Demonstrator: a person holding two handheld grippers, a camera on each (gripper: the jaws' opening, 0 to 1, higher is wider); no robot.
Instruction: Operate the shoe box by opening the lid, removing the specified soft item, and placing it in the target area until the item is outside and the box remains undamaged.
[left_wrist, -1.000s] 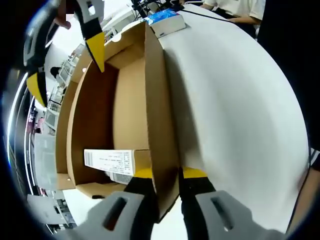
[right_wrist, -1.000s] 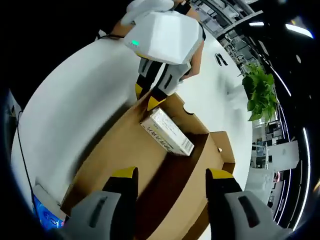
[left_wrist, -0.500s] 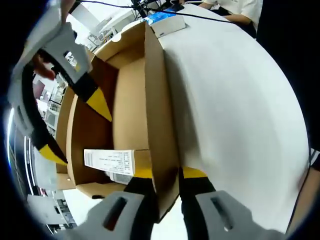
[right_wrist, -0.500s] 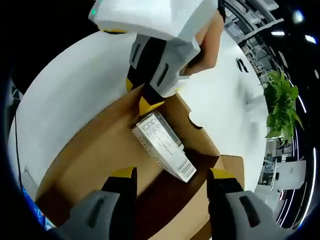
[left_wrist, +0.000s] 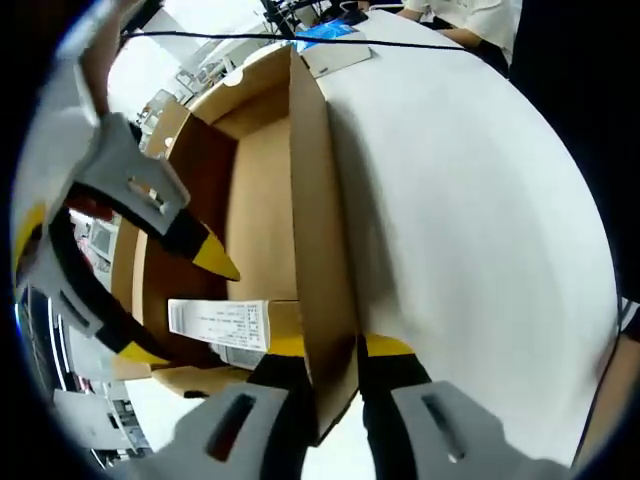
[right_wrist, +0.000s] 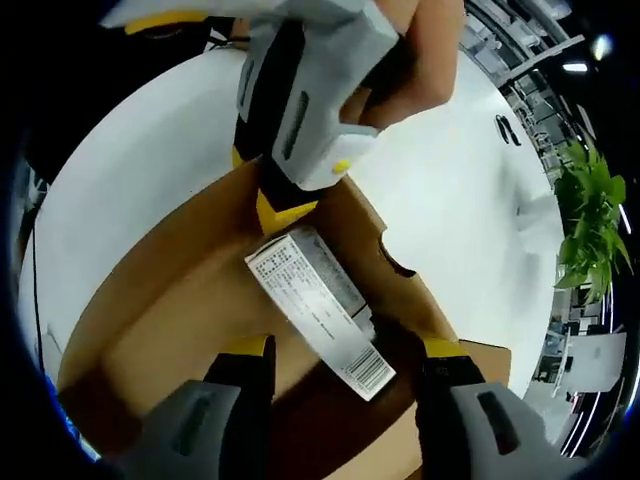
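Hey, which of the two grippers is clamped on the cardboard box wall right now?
The left gripper: its jaws pinch the shoe box side wall. The right gripper hangs open over the small white carton inside.

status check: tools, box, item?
Left tool shut on shoe box side wall. Right tool open, inside box, straddling small white carton. Carton on box floor, ungrasped. Nothing blocking.

Open cardboard shoe box (left_wrist: 300, 230), white carton (right_wrist: 318, 307) inside

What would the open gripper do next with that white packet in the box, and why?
Probably ease down until its jaws straddle the packet, then close. The right gripper hangs open just above it, while the left gripper clamps the box wall, steadying it.
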